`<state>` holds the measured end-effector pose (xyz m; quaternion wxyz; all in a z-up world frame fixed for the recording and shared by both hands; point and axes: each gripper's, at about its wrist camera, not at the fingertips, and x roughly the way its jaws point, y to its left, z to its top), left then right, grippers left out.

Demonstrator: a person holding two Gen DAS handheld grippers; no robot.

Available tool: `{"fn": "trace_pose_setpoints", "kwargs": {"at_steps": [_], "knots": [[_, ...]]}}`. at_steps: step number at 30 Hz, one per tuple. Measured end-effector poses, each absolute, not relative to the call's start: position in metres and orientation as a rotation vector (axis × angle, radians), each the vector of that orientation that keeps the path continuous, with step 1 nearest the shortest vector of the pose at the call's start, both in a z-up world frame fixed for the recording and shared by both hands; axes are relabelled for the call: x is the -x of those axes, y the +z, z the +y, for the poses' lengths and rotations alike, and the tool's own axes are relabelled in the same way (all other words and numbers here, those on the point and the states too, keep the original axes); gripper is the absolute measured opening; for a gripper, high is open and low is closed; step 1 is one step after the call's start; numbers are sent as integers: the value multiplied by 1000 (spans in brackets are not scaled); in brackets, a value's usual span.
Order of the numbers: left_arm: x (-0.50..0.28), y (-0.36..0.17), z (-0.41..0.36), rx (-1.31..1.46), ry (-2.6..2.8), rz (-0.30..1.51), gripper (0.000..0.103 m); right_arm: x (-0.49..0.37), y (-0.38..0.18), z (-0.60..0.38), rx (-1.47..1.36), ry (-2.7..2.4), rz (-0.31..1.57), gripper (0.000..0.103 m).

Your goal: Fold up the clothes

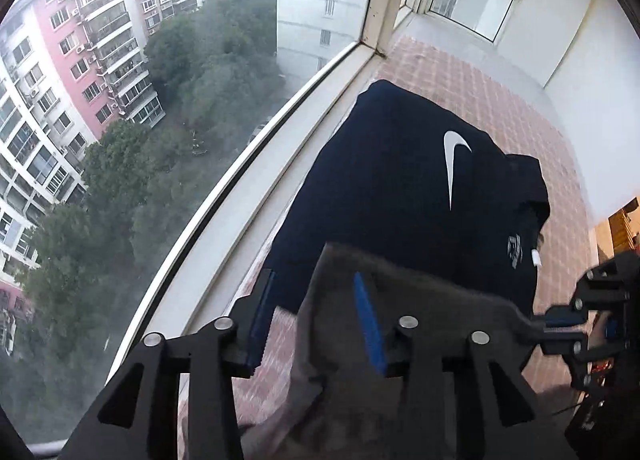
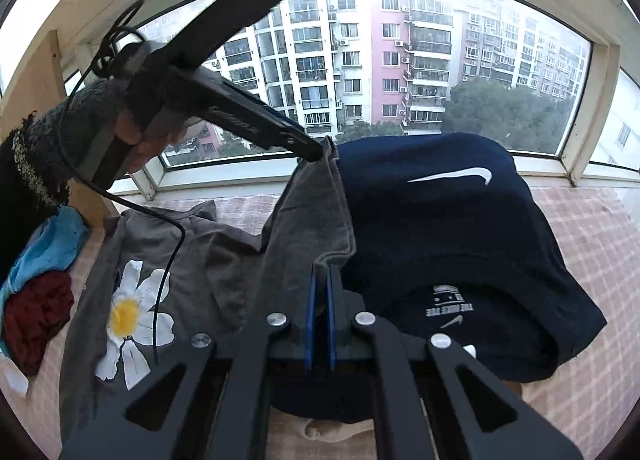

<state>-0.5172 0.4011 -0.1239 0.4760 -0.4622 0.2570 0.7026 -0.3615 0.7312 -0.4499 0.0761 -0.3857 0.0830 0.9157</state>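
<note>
Both grippers have the grey daisy tee (image 2: 224, 260) pinched up off the pink checked ledge (image 2: 592, 244). The right gripper (image 2: 320, 292) has its blue pads clamped tight on one edge; the left gripper (image 2: 320, 153) grips another corner up high, I think, though the wrist view looks oddly spread. A navy Nike shirt (image 2: 460, 227) lies folded by the ledge's window edge.

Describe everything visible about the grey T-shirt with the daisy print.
The grey T-shirt looks like soft cotton jersey, with a white daisy with a yellow centre printed on it. It lies rumpled on the pink checked cloth, partly unfolded. One edge is lifted and stretched taut between the left gripper and the right gripper, draping against the folded navy Nike T-shirt. A black cable crosses it.
</note>
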Motion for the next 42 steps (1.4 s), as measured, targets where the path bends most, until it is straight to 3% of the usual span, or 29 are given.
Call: {"fn": "trace_pose_setpoints", "kwargs": {"at_steps": [3, 7, 9, 24, 29, 32, 39, 42], "knots": [[516, -127, 408, 1135, 1704, 643, 36, 359, -453, 736, 1171, 2736, 257, 5], [512, -130, 409, 1136, 1674, 680, 8, 357, -455, 743, 1175, 2744, 318, 5], [512, -130, 406, 1138, 1670, 694, 3, 358, -455, 744, 1172, 2747, 332, 5], [514, -73, 371, 1034, 1753, 514, 2, 350, -425, 733, 1041, 2782, 266, 5], [508, -72, 387, 1001, 1701, 499, 2, 351, -433, 718, 1092, 2758, 175, 5], [501, -71, 392, 959, 1692, 525, 2, 353, -438, 723, 1103, 2745, 224, 5], [506, -58, 337, 948, 1740, 441, 2, 343, -420, 704, 1048, 2788, 140, 5], [512, -60, 346, 969, 1756, 476, 2, 346, -425, 702, 1061, 2778, 148, 5]]}}
